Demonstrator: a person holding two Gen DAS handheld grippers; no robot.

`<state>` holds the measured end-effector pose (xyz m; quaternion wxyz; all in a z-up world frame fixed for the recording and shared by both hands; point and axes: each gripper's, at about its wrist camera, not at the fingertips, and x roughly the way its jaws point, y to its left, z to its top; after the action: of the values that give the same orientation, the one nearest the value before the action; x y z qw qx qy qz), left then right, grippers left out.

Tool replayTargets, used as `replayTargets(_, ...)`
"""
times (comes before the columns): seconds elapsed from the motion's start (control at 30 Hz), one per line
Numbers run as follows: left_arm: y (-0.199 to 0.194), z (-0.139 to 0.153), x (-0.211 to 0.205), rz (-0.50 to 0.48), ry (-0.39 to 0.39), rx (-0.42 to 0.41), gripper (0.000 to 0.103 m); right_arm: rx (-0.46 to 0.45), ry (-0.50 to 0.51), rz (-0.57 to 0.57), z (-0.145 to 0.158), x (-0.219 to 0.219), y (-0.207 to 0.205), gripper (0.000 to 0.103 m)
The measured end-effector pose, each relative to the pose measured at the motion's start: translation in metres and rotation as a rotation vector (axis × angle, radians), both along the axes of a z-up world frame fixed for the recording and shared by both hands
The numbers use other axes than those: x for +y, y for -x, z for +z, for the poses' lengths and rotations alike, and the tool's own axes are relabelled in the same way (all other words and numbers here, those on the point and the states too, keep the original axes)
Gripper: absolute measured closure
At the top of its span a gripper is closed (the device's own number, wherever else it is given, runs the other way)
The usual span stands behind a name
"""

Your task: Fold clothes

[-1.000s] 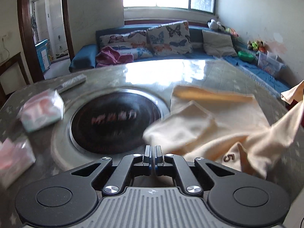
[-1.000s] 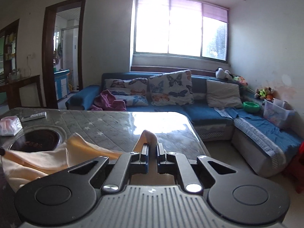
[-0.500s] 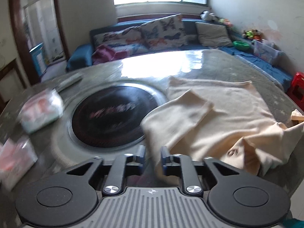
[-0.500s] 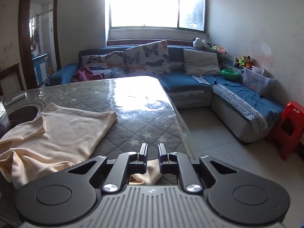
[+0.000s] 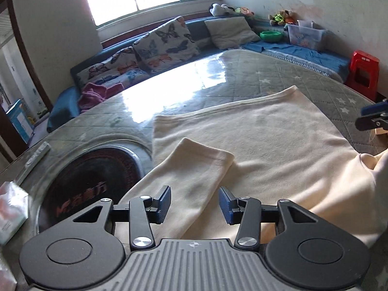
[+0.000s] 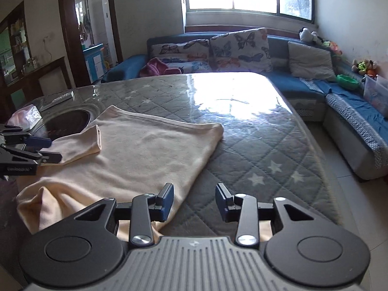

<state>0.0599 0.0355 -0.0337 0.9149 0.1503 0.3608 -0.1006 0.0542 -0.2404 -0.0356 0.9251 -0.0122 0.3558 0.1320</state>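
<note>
Jaws opening on both grippers, cream garment (image 5: 254,143) flat, sleeve (image 5: 194,169) pointing toward sofa (image 5: 208,41)

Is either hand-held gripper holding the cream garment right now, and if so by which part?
Nothing is held. The left hand-held gripper is opening over the folded sleeve, pads clear of it; the right hand-held gripper is opening at the garment edge.

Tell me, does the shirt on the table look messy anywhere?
Yes. The cream long-sleeved shirt lies mostly flat on the grey quilted star-patterned table cover, but its near left corner is bunched into rumpled folds, and one sleeve lies slanted across the body.
</note>
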Motion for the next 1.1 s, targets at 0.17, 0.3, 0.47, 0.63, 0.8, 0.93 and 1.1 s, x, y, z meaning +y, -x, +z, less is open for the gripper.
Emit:
replayTargets(0.17,-0.019,-0.017,-0.007,-0.016,-0.010,0.033,0.056,0.014,0.010,0.026,-0.003,0.010,-0.026,0.065)
replayTargets(0.3,-0.024,-0.017,-0.003,-0.015,0.025,0.036,0.086,0.035,0.014,0.031,-0.006,0.015,-0.051,0.065)
replayTargets(0.47,-0.023,-0.007,0.023,0.059,0.076,0.002,0.100,0.042,0.040,0.024,-0.011,0.018,-0.074,0.065)
replayTargets(0.63,-0.012,0.017,0.080,0.245,0.144,-0.070,0.100,0.053,0.051,0.013,-0.016,0.020,-0.093,0.065)
replayTargets(0.8,0.021,0.030,0.154,0.478,0.146,-0.116,0.100,0.057,0.057,0.012,-0.022,0.023,-0.103,0.065)
replayTargets(0.93,0.046,0.023,0.201,0.613,0.139,-0.071,0.100,0.059,0.060,0.008,-0.025,0.024,-0.107,0.065)
replayTargets(1.1,0.057,0.014,0.212,0.660,0.109,-0.020,0.096,0.053,0.060,-0.004,-0.027,0.024,-0.108,0.065)
